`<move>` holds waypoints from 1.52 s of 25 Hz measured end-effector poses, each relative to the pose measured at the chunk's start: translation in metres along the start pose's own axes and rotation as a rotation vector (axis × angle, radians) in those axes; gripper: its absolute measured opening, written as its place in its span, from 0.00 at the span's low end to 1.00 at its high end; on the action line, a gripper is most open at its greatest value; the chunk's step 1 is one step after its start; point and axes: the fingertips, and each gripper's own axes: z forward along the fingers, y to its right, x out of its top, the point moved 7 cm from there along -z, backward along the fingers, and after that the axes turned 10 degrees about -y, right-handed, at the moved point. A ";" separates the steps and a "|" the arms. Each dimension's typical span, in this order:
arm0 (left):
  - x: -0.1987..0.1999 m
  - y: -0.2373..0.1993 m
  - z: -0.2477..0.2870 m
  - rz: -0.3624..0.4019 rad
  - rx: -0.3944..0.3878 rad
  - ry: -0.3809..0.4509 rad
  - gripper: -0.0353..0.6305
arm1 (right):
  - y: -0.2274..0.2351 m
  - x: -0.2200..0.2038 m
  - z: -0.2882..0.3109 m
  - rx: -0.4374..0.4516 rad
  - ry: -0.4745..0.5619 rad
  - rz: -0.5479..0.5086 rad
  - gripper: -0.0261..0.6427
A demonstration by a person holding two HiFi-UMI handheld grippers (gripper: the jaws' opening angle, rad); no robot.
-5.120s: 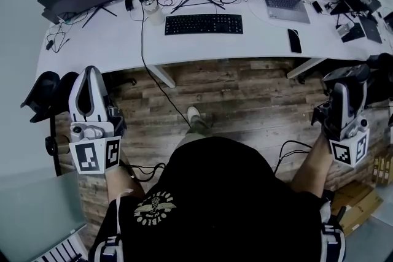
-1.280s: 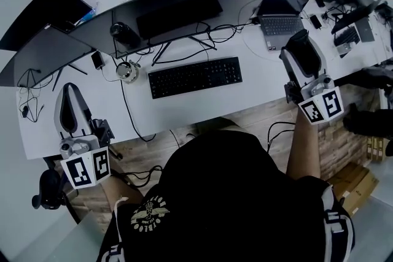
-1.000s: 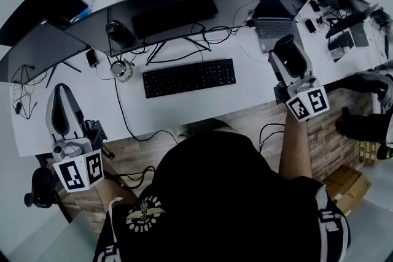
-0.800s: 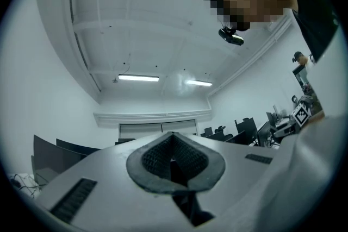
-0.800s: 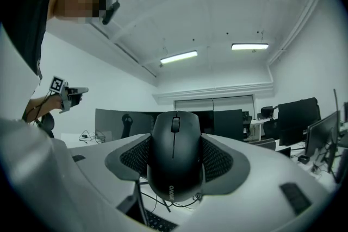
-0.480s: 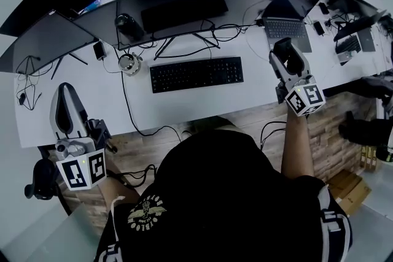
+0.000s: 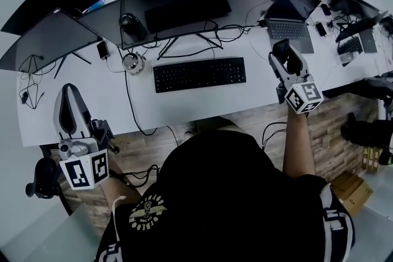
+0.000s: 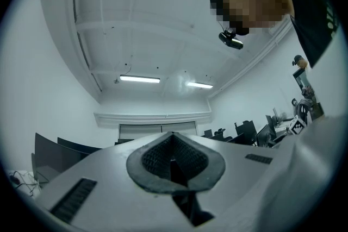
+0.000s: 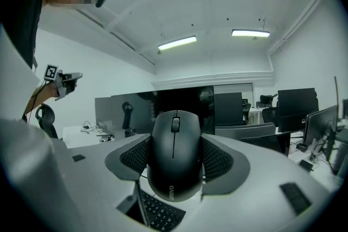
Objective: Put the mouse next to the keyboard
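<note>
My right gripper [image 7: 281, 49] hangs over the white desk [image 7: 202, 104], a little to the right of the black keyboard [image 7: 199, 74]. It is shut on a black mouse [image 9: 174, 156], whose sides are pressed between the two ribbed pads. In the right gripper view the keyboard [image 9: 159, 213] shows below the mouse. My left gripper [image 7: 67, 106] is at the desk's near left edge, tilted upward. Its jaws are shut with nothing between them, and the pads [image 8: 157, 159] meet.
A wide curved monitor [image 7: 184, 6] stands behind the keyboard, with more screens [image 7: 43, 40] at the left. A laptop [image 7: 288, 26] sits at the back right. A metal cup [image 7: 132, 62], a black cylinder [image 7: 131, 26] and a cable [image 7: 131, 104] lie left of the keyboard.
My right gripper has come from the desk's right end toward the keyboard with the mouse, hardly moving in the last half second. The left gripper stays low at the left.
</note>
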 end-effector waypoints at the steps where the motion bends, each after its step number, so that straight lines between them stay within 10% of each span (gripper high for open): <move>1: 0.000 0.000 -0.001 -0.004 0.001 -0.001 0.06 | 0.000 -0.002 0.001 0.002 -0.007 0.002 0.47; 38: 0.016 0.013 -0.001 0.111 0.051 -0.053 0.06 | 0.022 -0.143 0.064 0.002 -0.301 0.143 0.47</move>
